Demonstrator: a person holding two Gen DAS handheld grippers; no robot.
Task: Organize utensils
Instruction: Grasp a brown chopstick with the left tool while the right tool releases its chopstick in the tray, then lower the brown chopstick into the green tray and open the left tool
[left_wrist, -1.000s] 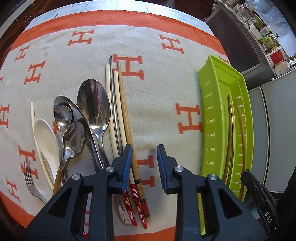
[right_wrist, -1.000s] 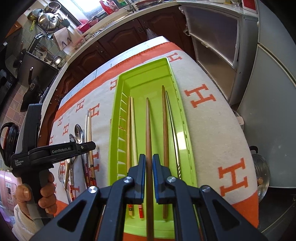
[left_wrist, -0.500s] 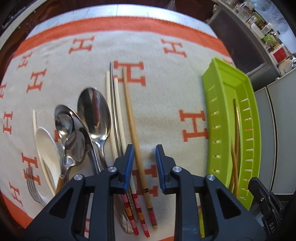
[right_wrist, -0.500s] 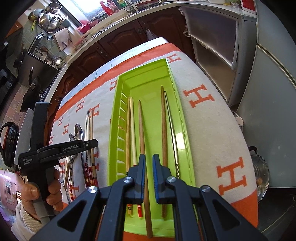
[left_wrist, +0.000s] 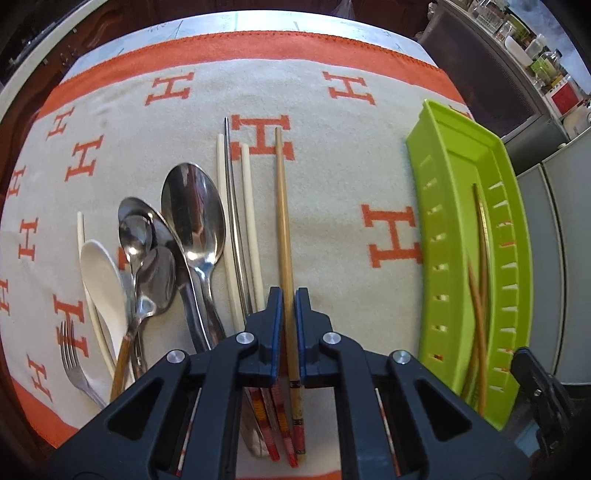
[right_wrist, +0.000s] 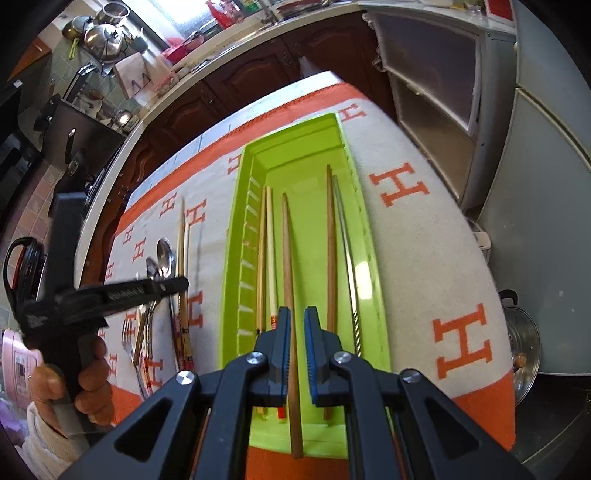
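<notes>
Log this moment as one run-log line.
left gripper: just closed on bamboo chopstick on cloth | right gripper: shut on brown chopstick over green tray

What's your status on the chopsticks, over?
Left gripper just closed on bamboo chopstick. Right gripper shut on brown chopstick over green tray. Nothing blocking.

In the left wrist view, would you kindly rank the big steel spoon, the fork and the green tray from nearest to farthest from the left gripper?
1. Big steel spoon, just left of the left gripper.
2. Green tray, off to the right.
3. Fork, far left by the cloth's edge.
</notes>
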